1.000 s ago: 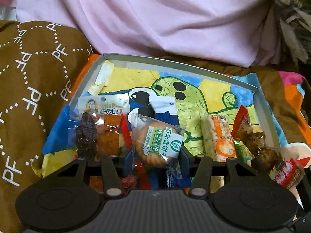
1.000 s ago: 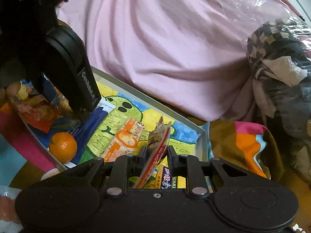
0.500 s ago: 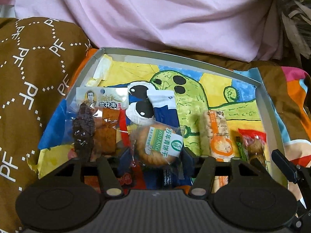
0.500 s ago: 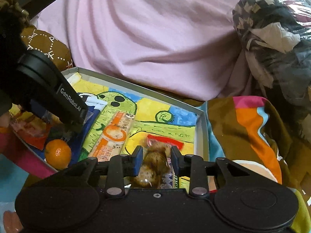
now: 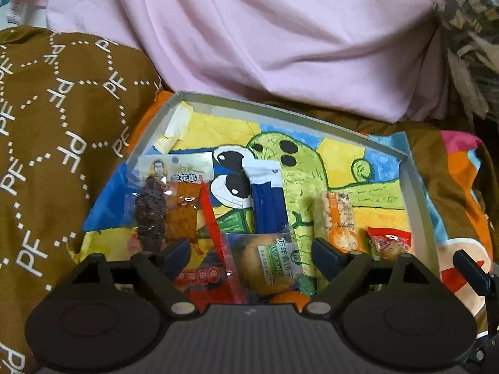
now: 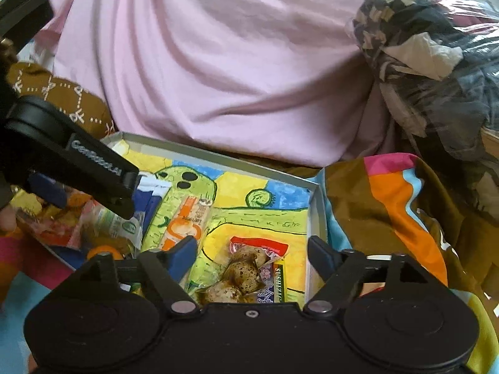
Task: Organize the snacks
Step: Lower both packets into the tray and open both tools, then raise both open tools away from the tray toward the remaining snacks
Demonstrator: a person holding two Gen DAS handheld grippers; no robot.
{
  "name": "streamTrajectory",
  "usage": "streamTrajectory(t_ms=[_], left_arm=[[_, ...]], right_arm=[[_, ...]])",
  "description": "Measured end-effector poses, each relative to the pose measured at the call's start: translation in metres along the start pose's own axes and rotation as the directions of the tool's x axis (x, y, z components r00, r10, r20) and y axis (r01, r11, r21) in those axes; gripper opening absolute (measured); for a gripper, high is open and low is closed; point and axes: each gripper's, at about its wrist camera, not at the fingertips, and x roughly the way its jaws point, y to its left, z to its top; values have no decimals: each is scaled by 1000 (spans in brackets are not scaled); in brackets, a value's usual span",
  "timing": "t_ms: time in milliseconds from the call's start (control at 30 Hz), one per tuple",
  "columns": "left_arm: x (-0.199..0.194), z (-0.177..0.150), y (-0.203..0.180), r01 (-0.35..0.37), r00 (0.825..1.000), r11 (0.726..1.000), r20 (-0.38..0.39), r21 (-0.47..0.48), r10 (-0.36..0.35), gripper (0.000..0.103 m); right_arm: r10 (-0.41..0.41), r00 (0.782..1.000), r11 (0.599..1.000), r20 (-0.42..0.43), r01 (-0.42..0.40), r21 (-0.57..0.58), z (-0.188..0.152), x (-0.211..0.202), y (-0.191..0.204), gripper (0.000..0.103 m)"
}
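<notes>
Pink bedding behind tray (image 5: 414,187); left gripper (image 5: 251,251) and right gripper (image 6: 252,247) both spread wide, empty, low-centre frame over snacks.

"WUTANG" on biscuit packet (image 5: 274,265)

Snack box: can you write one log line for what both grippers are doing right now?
left gripper: open, over biscuit packet | right gripper: open, over egg packet | box: holds both

Even, soft indoor light; weak shadows. Fisheye bending and dark corners at edges. Right wrist view slightly motion-blurred at left.
</notes>
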Motion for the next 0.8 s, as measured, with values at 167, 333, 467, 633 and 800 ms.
streamTrajectory(t_ms=[167,333,467,633,800], left_arm=[[-24,-3,9,23,997,999,70,-32,-21,100],[-48,-9,18,35,993,998,116,-53,-29,103],[-70,-18,24,32,988,998,153,-59,-23,103],[-99,-34,35,47,975,996,220,-80,-28,103],[-122,-46,41,44,972,995,234,-93,-21,103]], right_arm=[[1,999,999,37,-3,53,5,-20,-9,98],[11,998,995,62,-16,95,10,-46,-16,102],[16,997,993,73,-25,118,16,-67,-20,102],[29,997,988,69,-39,146,17,-96,-26,102],[37,997,985,70,-49,165,16,-124,-26,102]])
